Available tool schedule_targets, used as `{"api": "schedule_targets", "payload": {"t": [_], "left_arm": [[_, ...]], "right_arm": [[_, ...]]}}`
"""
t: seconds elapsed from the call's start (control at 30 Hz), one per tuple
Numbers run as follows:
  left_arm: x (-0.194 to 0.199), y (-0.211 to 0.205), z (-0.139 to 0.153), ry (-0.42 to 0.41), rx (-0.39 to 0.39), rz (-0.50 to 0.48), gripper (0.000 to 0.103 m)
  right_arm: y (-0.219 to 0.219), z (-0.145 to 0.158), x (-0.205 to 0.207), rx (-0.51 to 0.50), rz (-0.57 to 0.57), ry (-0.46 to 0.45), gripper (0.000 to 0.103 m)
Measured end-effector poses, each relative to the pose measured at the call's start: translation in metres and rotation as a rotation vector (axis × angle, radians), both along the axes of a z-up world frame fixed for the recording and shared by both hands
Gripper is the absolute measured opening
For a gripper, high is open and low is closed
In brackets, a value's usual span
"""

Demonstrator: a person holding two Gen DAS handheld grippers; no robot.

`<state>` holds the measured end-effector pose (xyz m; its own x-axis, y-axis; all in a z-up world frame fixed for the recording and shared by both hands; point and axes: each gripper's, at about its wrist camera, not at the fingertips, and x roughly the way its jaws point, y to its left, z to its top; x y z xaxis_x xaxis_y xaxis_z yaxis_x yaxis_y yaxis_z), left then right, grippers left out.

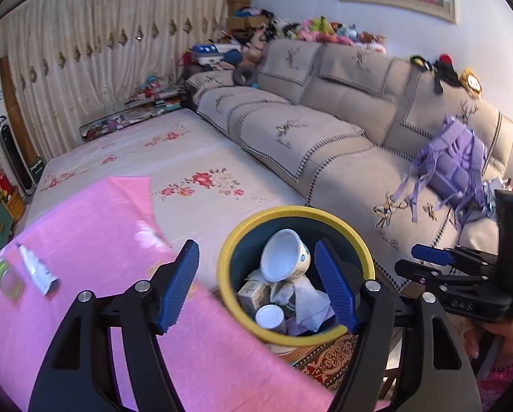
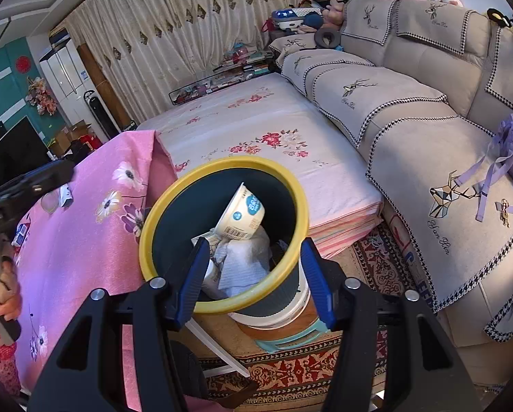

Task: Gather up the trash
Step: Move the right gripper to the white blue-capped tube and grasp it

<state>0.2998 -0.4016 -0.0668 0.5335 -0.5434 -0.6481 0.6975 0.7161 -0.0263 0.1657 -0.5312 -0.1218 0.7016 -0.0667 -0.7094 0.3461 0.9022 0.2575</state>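
A yellow-rimmed, dark teal bin [image 1: 227,257] [image 2: 146,226] stands at the edge of the pink cloth. In it lie a white paper bowl [image 1: 283,255] [image 2: 242,214], crumpled tissue [image 1: 309,302] [image 2: 246,264], a small carton [image 1: 253,295] and a white-lidded cup [image 1: 270,316]. My left gripper [image 1: 255,247] is open over the bin's near-left rim, with nothing between its pads. My right gripper [image 2: 256,249] [image 1: 419,262] is open just right of the bin, also with nothing between its pads. A white tube [image 1: 36,269] and a clear jar [image 1: 6,274] lie on the pink cloth [image 1: 102,240] at far left.
Behind the cloth lies a floral-sheeted mattress [image 1: 187,158]. A beige sofa [image 1: 325,144] with a purple backpack [image 1: 455,164] runs along the right. A patterned rug [image 2: 290,374] covers the floor under the bin. A person's hand [image 1: 496,336] holds the right gripper.
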Motion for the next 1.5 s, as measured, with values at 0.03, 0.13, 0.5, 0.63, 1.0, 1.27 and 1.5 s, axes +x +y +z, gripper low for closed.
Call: {"api": "schedule_targets", "payload": {"t": [0.03,0.13,0.5,0.63,1.0,1.27,1.5], "left_arm": [[-0.004,0.017,0.006,-0.006,-0.020,0.022,0.072],[-0.015,0.065,0.018,-0.021,-0.063,0.077,0.076],[-0.054,0.230,0.033,-0.137,-0.089,0.360,0.085],[-0.059,0.279,0.031,-0.149,-0.080,0.440,0.086],[-0.062,0.354,0.011,-0.150,-0.084,0.540,0.089],[-0.045,0.382,-0.002,-0.111,-0.100,0.587,0.089],[-0.030,0.401,-0.017,-0.073,-0.099,0.614,0.089]], "right_arm": [[0.002,0.001,0.001,-0.002,0.004,-0.001,0.053],[0.012,0.005,0.004,-0.008,0.019,-0.007,0.053],[0.078,0.022,0.040,-0.045,0.148,-0.012,0.053],[0.116,0.030,0.065,-0.057,0.222,-0.018,0.053],[0.242,0.045,0.163,-0.098,0.491,-0.001,0.053],[0.313,0.030,0.259,-0.136,0.647,0.022,0.053],[0.350,0.003,0.332,-0.208,0.684,0.079,0.053]]}}
